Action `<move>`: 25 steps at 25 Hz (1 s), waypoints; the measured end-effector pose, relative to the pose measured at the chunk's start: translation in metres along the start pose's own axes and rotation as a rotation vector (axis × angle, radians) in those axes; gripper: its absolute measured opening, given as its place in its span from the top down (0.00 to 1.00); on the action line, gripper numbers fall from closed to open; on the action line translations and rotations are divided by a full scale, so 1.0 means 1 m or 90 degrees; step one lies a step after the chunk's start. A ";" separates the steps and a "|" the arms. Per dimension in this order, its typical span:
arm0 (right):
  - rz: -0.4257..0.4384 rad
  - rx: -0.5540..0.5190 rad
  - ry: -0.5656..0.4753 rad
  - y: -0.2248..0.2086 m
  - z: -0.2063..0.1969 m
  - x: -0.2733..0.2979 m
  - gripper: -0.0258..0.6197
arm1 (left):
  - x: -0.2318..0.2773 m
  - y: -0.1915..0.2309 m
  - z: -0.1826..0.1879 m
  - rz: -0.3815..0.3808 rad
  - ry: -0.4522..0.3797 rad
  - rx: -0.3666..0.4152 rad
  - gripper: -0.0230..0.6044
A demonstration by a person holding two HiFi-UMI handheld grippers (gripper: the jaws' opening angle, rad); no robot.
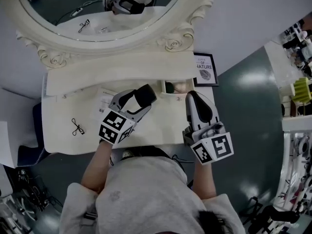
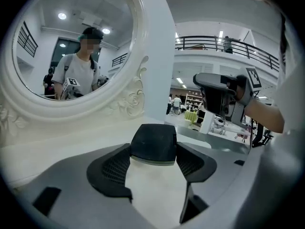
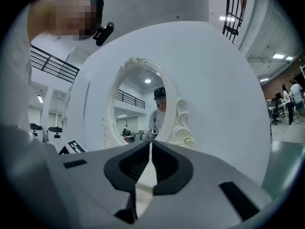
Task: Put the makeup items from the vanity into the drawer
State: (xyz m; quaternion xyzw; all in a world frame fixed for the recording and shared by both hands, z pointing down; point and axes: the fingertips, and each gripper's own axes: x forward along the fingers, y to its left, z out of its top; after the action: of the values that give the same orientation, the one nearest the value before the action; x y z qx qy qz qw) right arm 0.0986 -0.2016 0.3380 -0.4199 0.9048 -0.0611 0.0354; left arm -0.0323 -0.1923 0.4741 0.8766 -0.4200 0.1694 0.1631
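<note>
Left gripper [image 1: 138, 103]: jaws clamped on a flat black squarish compact with a pale underside [image 2: 153, 142], held over the middle of the cream tabletop [image 1: 161, 126].
Right gripper [image 3: 150, 149]: jaws pressed together, nothing in them, lower right of centre.
Drawer: looks like the small open drawer [image 1: 164, 87] just above the grippers. There's something dark inside, can't tell what.
Progress: I'd say midway, with the compact in hand but not in yet.
Left to do: the black eyelash curler [image 1: 77, 127] at centre left, and maybe a pale packet [image 1: 104, 100].
</note>
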 end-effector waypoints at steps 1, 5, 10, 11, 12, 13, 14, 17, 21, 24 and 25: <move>-0.006 0.001 -0.002 -0.004 0.001 -0.003 0.92 | 0.005 -0.003 0.000 -0.006 0.004 0.002 0.45; -0.032 0.003 -0.011 -0.021 0.004 -0.017 0.91 | 0.025 -0.017 0.003 -0.028 0.017 0.006 0.45; -0.059 0.009 -0.017 -0.042 0.006 -0.033 0.91 | 0.052 -0.033 0.005 -0.057 0.044 0.013 0.45; -0.064 0.011 -0.018 -0.046 0.006 -0.036 0.92 | 0.057 -0.035 0.005 -0.062 0.051 0.015 0.45; -0.069 0.014 -0.018 -0.050 0.006 -0.039 0.91 | 0.062 -0.038 0.005 -0.067 0.059 0.017 0.45; -0.073 0.016 -0.019 -0.053 0.005 -0.041 0.91 | 0.067 -0.040 0.004 -0.072 0.067 0.018 0.45; -0.077 0.018 -0.020 -0.056 0.005 -0.043 0.91 | 0.072 -0.042 0.004 -0.076 0.074 0.020 0.45; -0.089 0.020 -0.021 -0.065 0.004 -0.050 0.91 | 0.086 -0.047 0.002 -0.088 0.095 0.023 0.45; -0.104 0.027 -0.020 -0.076 0.002 -0.058 0.91 | 0.101 -0.050 -0.001 -0.098 0.123 0.023 0.45; -0.115 0.032 -0.017 -0.084 -0.001 -0.062 0.91 | 0.113 -0.052 -0.003 -0.106 0.146 0.029 0.45; -0.117 0.034 -0.015 -0.086 -0.002 -0.062 0.91 | 0.116 -0.053 -0.003 -0.109 0.156 0.032 0.45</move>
State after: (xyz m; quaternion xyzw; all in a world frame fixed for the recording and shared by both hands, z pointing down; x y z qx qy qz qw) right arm 0.2032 -0.2086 0.3530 -0.5010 0.8599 -0.0831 0.0513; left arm 0.0775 -0.2386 0.5197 0.8858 -0.3165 0.2707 0.2049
